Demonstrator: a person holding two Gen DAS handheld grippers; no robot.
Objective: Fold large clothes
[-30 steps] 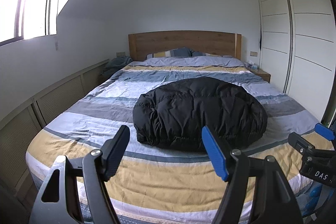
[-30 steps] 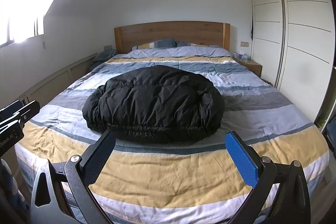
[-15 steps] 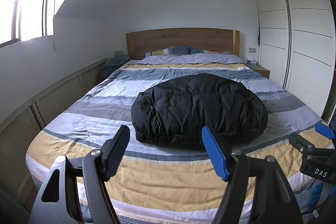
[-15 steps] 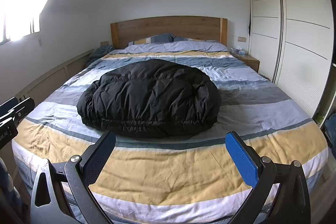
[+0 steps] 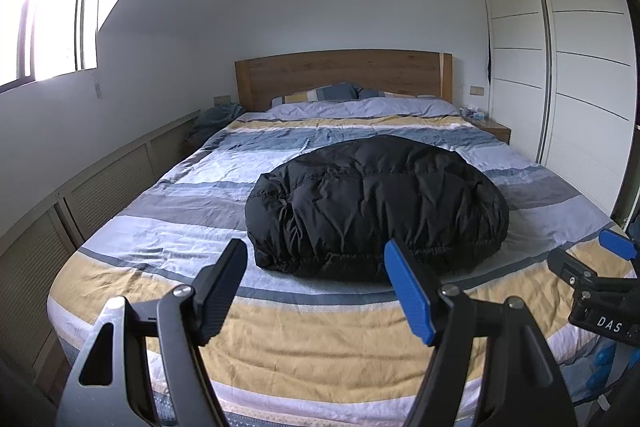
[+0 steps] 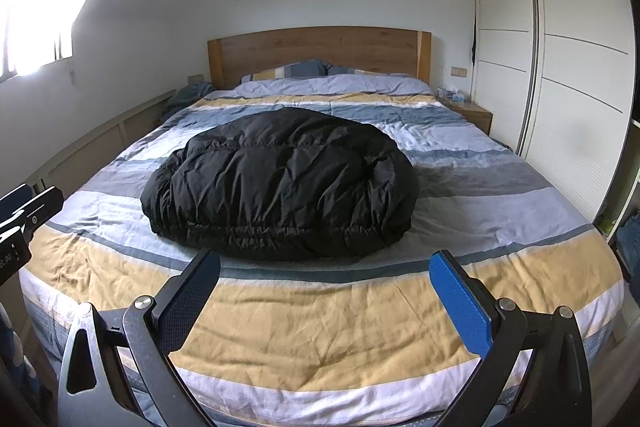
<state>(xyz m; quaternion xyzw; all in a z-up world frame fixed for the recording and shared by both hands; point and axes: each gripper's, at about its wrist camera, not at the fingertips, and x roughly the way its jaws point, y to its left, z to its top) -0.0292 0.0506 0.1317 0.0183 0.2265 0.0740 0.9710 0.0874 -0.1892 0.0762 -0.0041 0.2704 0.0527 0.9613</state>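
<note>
A black puffy down jacket (image 5: 376,211) (image 6: 280,183) lies bunched in a rounded heap in the middle of the striped bed (image 5: 160,227) (image 6: 320,339). My left gripper (image 5: 316,255) hangs open over the bed's near end, short of the jacket's elastic hem, with nothing between its fingers. My right gripper (image 6: 326,265) is open too, wider, also short of the hem and holding nothing. Each gripper shows at the other view's edge: the right gripper (image 5: 600,267) at the right, the left gripper (image 6: 24,215) at the left.
A wooden headboard (image 5: 344,75) and pillows (image 5: 332,93) close the far end. White wardrobe doors (image 5: 576,59) stand on the right beside a small nightstand (image 5: 494,129). Low slatted cabinets (image 5: 108,179) run along the left wall under a bright window (image 5: 52,15).
Both views have tilted slightly, so the bed and jacket sit a little lower and nearer in the right wrist view. The grippers' openings are unchanged and the jacket has not moved.
</note>
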